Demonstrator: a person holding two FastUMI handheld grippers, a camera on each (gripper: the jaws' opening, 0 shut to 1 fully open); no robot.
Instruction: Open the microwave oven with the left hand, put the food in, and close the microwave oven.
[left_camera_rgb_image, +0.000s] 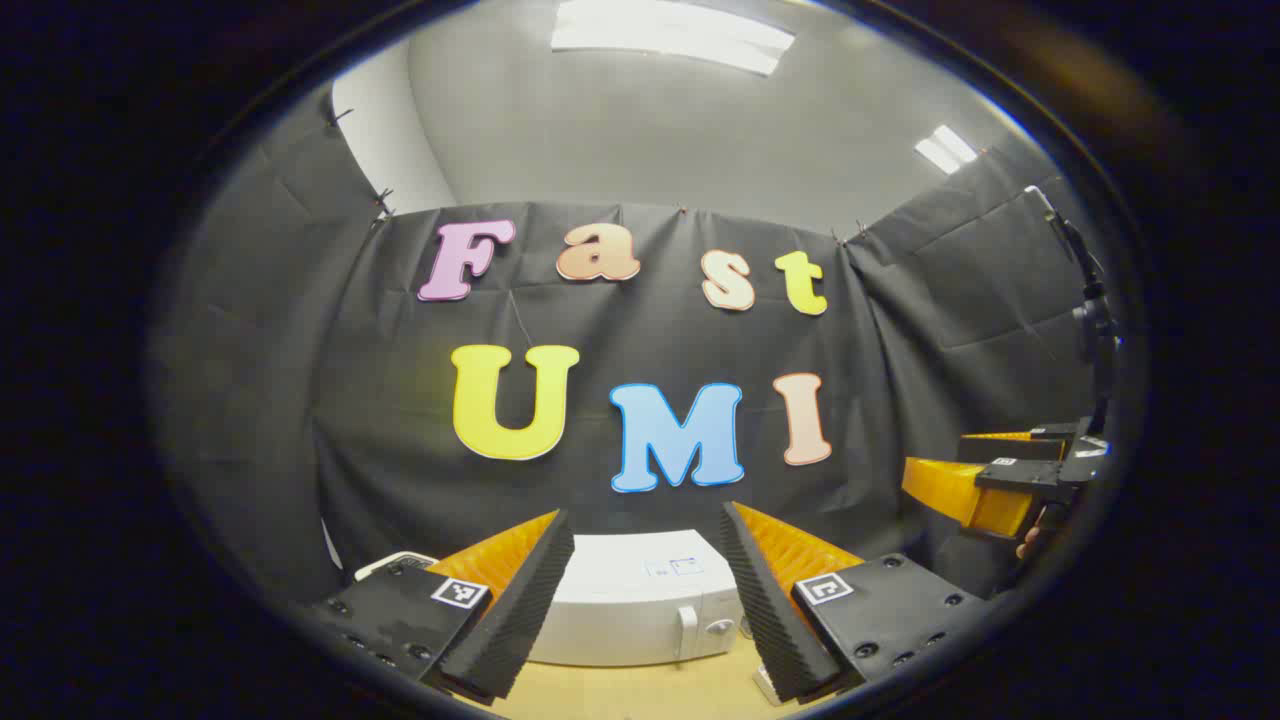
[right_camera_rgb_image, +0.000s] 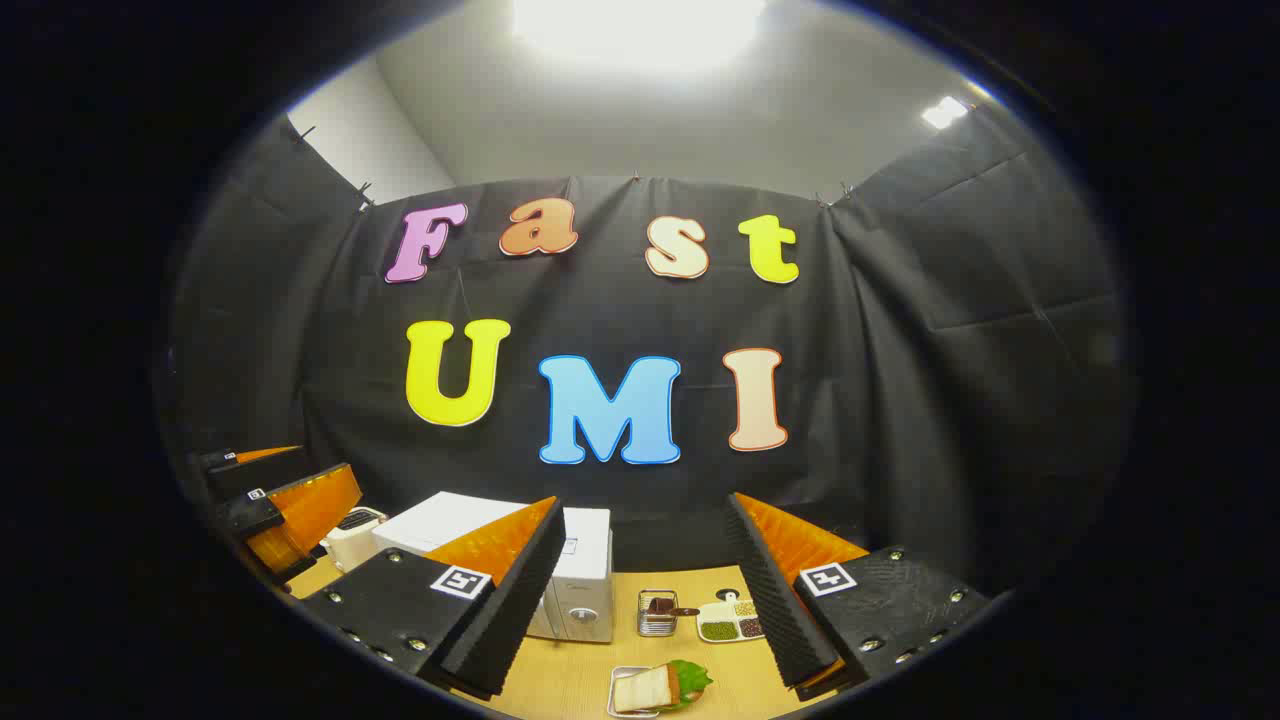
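Left gripper view: your left tongs (left_camera_rgb_image: 648, 600) are spread wide with nothing between the fingers, held up above the bench (left_camera_rgb_image: 640, 692).
Microwave oven (left_camera_rgb_image: 640, 610): white, door shut, sits on the bench straight ahead of the left tongs, against the black cloth wall; handle and knob are on its right front.
Right tongs (left_camera_rgb_image: 965, 490), from the left camera: well to the right of the microwave oven and higher; you can't tell the gap from this angle.
Right gripper view: your right tongs (right_camera_rgb_image: 645, 605) are also wide apart and hold nothing.
Food (right_camera_rgb_image: 660, 688): a sandwich with a green leaf on a small tray, on the bench in front of and to the right of the microwave oven (right_camera_rgb_image: 575, 590), apart from both sets of tongs.
Other items: a small wire basket (right_camera_rgb_image: 657, 612) and a divided dish (right_camera_rgb_image: 728, 620) lie just right of the microwave oven, behind the food.
Toaster (right_camera_rgb_image: 352, 535): white, left of the microwave oven, near the left tongs (right_camera_rgb_image: 275, 510).
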